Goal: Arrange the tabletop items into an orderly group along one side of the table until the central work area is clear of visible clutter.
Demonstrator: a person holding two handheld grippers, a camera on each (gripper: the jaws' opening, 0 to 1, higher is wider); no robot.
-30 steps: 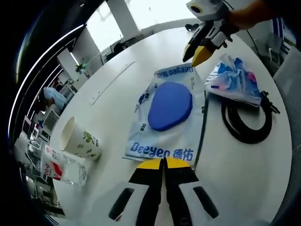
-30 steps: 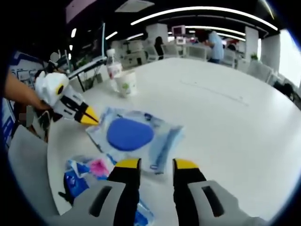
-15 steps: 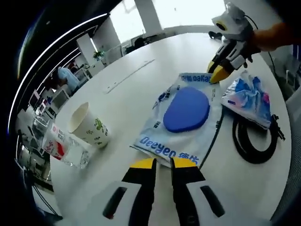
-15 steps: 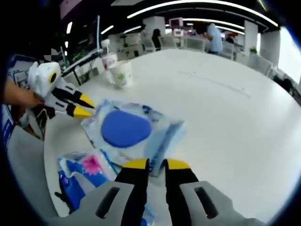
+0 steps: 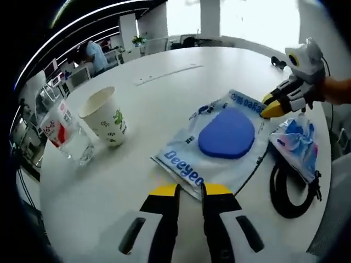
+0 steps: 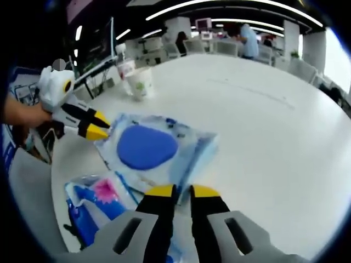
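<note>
My left hand-held gripper [image 5: 189,190] has its jaws narrowly parted; my right hand-held gripper [image 6: 182,191] likewise, almost closed, both held low.

Left tongs [image 5: 189,190] at wipes pack [image 5: 216,145], paper cup [image 5: 104,116]

Both grippers, left gripper [image 5: 190,190] and right gripper [image 6: 175,192], have black fingers with yellow tips on white bodies.
</note>
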